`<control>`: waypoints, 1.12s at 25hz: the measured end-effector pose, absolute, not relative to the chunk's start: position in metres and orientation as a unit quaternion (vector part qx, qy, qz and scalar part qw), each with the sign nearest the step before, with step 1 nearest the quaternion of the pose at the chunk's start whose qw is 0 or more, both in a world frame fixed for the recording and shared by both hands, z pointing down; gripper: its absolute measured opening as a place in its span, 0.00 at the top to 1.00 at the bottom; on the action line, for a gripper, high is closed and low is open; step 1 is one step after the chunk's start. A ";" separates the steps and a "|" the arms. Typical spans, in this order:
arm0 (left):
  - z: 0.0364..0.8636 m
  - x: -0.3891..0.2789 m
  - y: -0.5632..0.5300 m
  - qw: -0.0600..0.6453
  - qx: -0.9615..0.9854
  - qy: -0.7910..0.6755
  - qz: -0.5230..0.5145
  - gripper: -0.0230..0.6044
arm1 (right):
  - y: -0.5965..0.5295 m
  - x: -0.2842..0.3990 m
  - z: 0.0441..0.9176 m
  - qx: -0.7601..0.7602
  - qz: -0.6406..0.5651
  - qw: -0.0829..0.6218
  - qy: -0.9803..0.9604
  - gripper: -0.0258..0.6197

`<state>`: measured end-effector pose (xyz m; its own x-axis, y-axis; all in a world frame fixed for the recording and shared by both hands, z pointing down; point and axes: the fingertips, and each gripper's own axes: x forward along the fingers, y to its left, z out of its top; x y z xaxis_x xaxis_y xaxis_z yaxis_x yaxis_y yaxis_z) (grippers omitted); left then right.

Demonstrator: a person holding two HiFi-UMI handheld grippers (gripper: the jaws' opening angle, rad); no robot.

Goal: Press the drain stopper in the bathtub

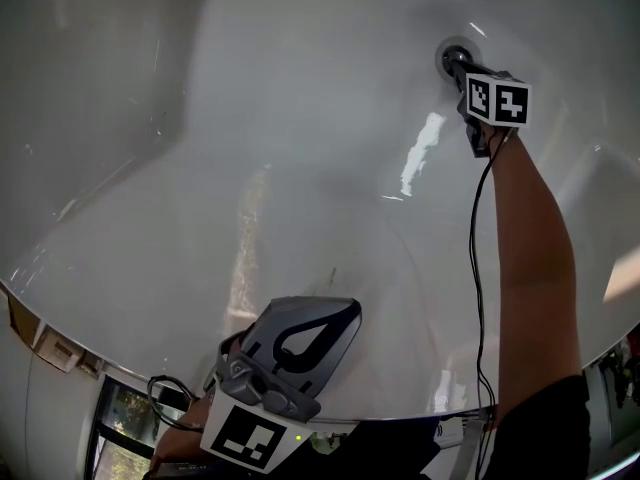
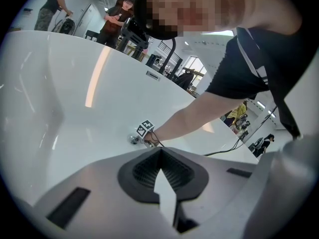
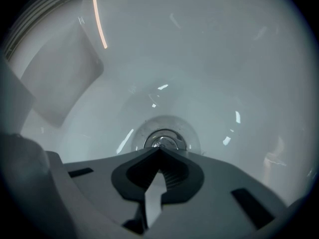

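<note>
The chrome drain stopper (image 1: 453,57) sits in its round recess at the far end of the white bathtub (image 1: 300,148). My right gripper (image 1: 463,72) is shut and reaches down to it, held by a bare arm (image 1: 530,238). In the right gripper view its joined tips (image 3: 159,149) rest at the near edge of the drain stopper (image 3: 162,141); I cannot tell how hard they touch it. My left gripper (image 1: 348,313) is shut and empty, hanging over the tub's near side, far from the drain. From the left gripper view, the right gripper's marker cube (image 2: 145,129) stands beside the drain stopper (image 2: 133,140).
A black cable (image 1: 477,268) runs from the right gripper along the arm to the near rim (image 1: 110,370). The tub's walls curve up on all sides (image 3: 65,83). Beyond the far rim (image 2: 153,75) stand people (image 2: 115,19) and room furniture.
</note>
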<state>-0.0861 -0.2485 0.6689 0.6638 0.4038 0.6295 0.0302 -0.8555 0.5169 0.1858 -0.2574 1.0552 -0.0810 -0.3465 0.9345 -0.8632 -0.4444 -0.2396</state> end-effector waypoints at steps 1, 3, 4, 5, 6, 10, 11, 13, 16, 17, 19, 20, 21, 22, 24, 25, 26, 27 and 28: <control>0.669 -0.086 -0.248 0.239 0.880 0.125 0.390 0.95 | -0.257 0.186 1.055 0.636 0.562 0.231 -0.476 0.93; 0.668 -0.085 -0.247 0.238 0.881 0.127 0.390 0.95 | -0.257 0.186 1.055 0.632 0.563 0.235 -0.478 0.93; 0.668 -0.085 -0.247 0.238 0.880 0.128 0.390 0.95 | -0.258 0.186 1.055 0.630 0.564 0.237 -0.478 0.93; 0.668 -0.085 -0.247 0.238 0.880 0.128 0.390 0.95 | -0.258 0.186 1.055 0.629 0.565 0.240 -0.478 0.94; 0.667 -0.085 -0.247 0.239 0.880 0.129 0.390 0.95 | -0.258 0.186 1.056 0.627 0.566 0.244 -0.476 0.94; 0.667 -0.084 -0.246 0.240 0.880 0.130 0.388 0.95 | -0.258 0.187 1.057 0.624 0.569 0.250 -0.474 0.94; 0.666 -0.084 -0.246 0.240 0.881 0.130 0.387 0.95 | -0.259 0.187 1.057 0.622 0.569 0.250 -0.476 0.94; 0.665 -0.083 -0.246 0.239 0.881 0.131 0.386 0.95 | -0.259 0.187 1.057 0.620 0.568 0.251 -0.480 0.94; 0.664 -0.082 -0.246 0.237 0.883 0.131 0.383 0.95 | -0.259 0.187 1.057 0.623 0.566 0.247 -0.480 0.94; 0.664 -0.082 -0.246 0.237 0.884 0.130 0.382 0.95 | -0.258 0.187 1.057 0.626 0.563 0.247 -0.479 0.94; 0.664 -0.081 -0.247 0.234 0.886 0.131 0.378 0.95 | -0.259 0.187 1.057 0.633 0.559 0.245 -0.476 0.94; 0.663 -0.081 -0.247 0.232 0.887 0.131 0.376 0.95 | -0.259 0.187 1.057 0.636 0.557 0.243 -0.475 0.94; 0.663 -0.081 -0.247 0.231 0.888 0.131 0.376 0.95 | -0.259 0.187 1.057 0.638 0.557 0.242 -0.473 0.94; 0.663 -0.081 -0.248 0.230 0.889 0.130 0.375 0.95 | -0.259 0.187 1.057 0.639 0.556 0.243 -0.473 0.94; 0.663 -0.081 -0.249 0.230 0.889 0.127 0.375 0.95 | -0.259 0.186 1.058 0.638 0.556 0.245 -0.473 0.94; 0.663 -0.081 -0.249 0.229 0.890 0.125 0.374 0.95 | -0.259 0.186 1.058 0.637 0.556 0.246 -0.473 0.94; 0.663 -0.081 -0.250 0.228 0.890 0.124 0.374 0.95 | -0.259 0.186 1.058 0.637 0.555 0.247 -0.473 0.94; 0.663 -0.081 -0.250 0.226 0.891 0.124 0.373 0.95 | -0.259 0.186 1.058 0.638 0.555 0.247 -0.473 0.94; 0.663 -0.080 -0.250 0.224 0.892 0.125 0.373 0.95 | -0.259 0.186 1.058 0.640 0.553 0.247 -0.473 0.94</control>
